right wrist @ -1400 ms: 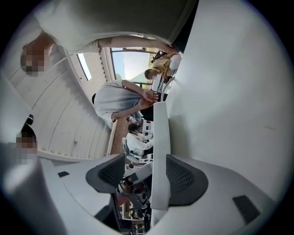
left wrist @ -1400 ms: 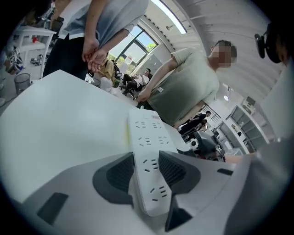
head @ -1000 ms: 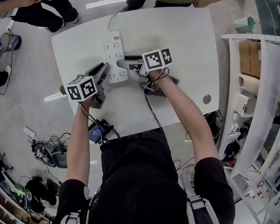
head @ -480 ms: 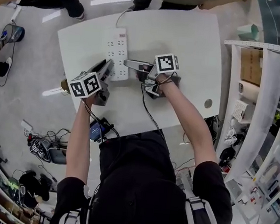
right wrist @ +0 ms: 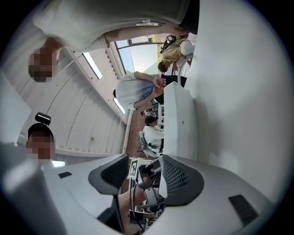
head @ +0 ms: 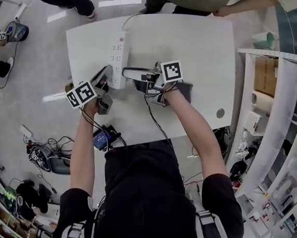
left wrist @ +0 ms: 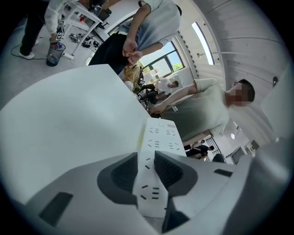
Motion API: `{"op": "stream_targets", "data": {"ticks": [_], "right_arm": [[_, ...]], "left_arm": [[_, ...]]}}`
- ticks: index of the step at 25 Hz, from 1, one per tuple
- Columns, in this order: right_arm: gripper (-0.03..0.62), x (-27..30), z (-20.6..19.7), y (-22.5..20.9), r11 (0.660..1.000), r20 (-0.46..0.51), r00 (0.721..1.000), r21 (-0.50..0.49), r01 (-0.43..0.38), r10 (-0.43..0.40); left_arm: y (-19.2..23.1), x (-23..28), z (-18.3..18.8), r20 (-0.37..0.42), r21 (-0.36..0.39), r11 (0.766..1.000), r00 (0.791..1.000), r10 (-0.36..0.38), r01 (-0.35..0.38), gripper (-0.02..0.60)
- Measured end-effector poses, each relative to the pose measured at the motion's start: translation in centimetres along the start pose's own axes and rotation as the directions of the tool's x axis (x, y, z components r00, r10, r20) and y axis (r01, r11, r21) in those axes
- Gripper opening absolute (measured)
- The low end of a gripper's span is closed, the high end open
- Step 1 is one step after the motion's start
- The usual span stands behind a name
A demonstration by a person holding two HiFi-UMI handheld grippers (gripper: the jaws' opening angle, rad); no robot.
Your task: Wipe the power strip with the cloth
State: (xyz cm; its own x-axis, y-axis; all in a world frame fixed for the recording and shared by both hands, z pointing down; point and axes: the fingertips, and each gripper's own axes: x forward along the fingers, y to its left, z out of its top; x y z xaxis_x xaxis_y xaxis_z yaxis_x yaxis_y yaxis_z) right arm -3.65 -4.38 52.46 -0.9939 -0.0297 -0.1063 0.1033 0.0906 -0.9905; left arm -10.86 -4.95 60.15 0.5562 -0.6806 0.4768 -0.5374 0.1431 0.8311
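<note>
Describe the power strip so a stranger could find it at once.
Start at the big white table. Toward its left edge is the power strip, a long white bar whose near end is clamped between the left gripper's fingers. It alone has rows of sockets and a cord running off the table's far edge.

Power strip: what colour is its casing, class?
The power strip is white with dark socket slots. It shows best in the left gripper view.
</note>
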Motion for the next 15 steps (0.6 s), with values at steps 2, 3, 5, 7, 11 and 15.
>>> {"op": "stream_targets", "data": {"ticks": [2, 3, 5, 7, 11, 15], "right_arm": [[0.218, 1.4, 0.2, 0.5, 0.999, 0.003, 1.0, -0.026, -0.024, 0.024], [0.204, 2.4, 0.4, 0.9, 0.998, 0.005, 0.999, -0.055, -0.04, 0.04], [0.206, 4.7, 0.6, 1.5, 0.989, 0.0, 0.999, -0.143, -0.046, 0.046], [0.206, 5.9, 0.4, 1.8, 0.982, 0.015, 0.998, -0.181, -0.054, 0.058], [0.207, 2.1, 1.5, 2.0, 0.934, 0.061, 0.988, -0.325, 0.151, -0.138], [0.266, -6.7, 4.4, -3.0, 0.719, 0.025, 0.827, -0.48, 0.503, -0.562]], "left_arm": [[0.2, -0.2, 0.2, -0.002, 0.006, 1.0, 1.0, -0.001, 0.001, 0.152], [0.0, 0.0, -0.3, -0.032, 0.026, 1.0, 0.999, -0.011, 0.012, 0.153], [-1.2, 0.8, -2.7, -0.152, 0.07, 0.996, 0.987, -0.051, 0.062, 0.15], [-2.0, 1.1, -4.8, -0.229, 0.097, 0.991, 0.971, -0.064, 0.089, 0.129], [-2.7, -0.4, -3.3, -0.156, 0.167, 0.984, 0.987, -0.037, 0.063, 0.13], [-3.4, -0.1, -1.2, -0.092, 0.317, 0.946, 0.991, 0.095, -0.061, 0.257]]}}
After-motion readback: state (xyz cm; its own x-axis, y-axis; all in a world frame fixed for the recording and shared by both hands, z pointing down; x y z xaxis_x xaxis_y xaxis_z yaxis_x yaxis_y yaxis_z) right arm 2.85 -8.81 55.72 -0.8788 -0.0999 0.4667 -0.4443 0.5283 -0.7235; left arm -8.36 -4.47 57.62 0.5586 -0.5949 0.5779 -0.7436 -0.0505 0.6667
